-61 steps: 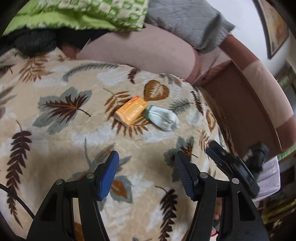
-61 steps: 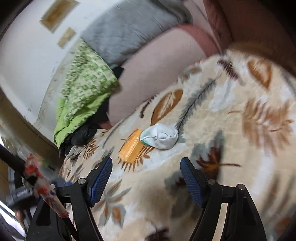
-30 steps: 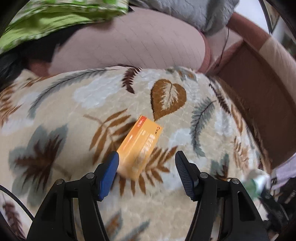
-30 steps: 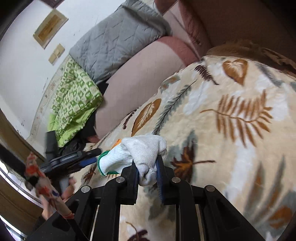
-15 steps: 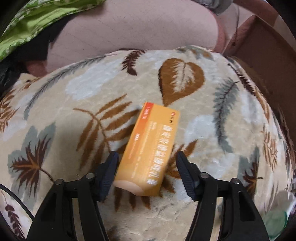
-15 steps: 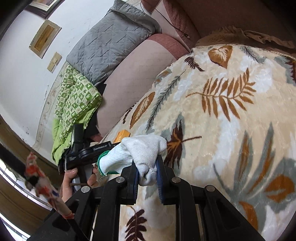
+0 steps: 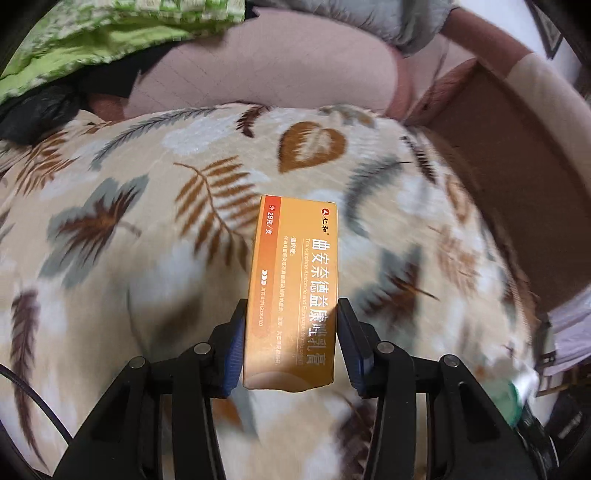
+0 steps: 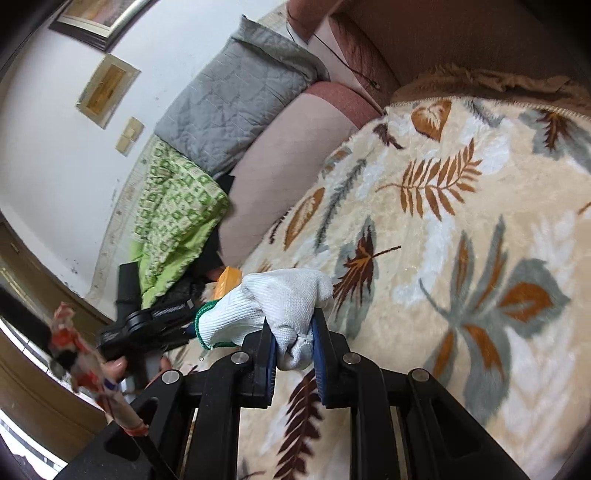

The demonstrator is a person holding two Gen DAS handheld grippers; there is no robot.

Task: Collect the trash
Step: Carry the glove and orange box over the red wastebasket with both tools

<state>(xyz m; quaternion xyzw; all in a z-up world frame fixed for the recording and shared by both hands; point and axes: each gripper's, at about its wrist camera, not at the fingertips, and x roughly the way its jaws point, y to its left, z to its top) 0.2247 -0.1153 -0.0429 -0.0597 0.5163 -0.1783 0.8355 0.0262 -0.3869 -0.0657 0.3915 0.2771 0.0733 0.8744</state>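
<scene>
An orange carton (image 7: pixel 295 291) with white print sits lengthwise between the blue pads of my left gripper (image 7: pixel 291 347), which is shut on its near end above the leaf-patterned blanket (image 7: pixel 147 240). My right gripper (image 8: pixel 291 350) is shut on a balled white knit glove (image 8: pixel 280 306) with a green cuff, held above the blanket (image 8: pixel 480 258). In the right wrist view the carton (image 8: pixel 229 278) peeks out behind the glove, with the left gripper's black body (image 8: pixel 140 325) and a hand (image 8: pixel 118 365) at the left. The glove (image 7: pixel 517 391) shows blurred at the lower right of the left wrist view.
A pink bolster cushion (image 7: pixel 266 62) lies along the sofa back, with a green patterned cloth (image 7: pixel 110 33) and a grey quilted pillow (image 8: pixel 240 92) behind it. The brown sofa arm (image 7: pixel 517 177) rises at the right. Framed pictures (image 8: pixel 107 88) hang on the white wall.
My left gripper closed in on the orange carton, shut on it and raised it off the blanket. My right gripper, shut on the glove, drew back from the sofa.
</scene>
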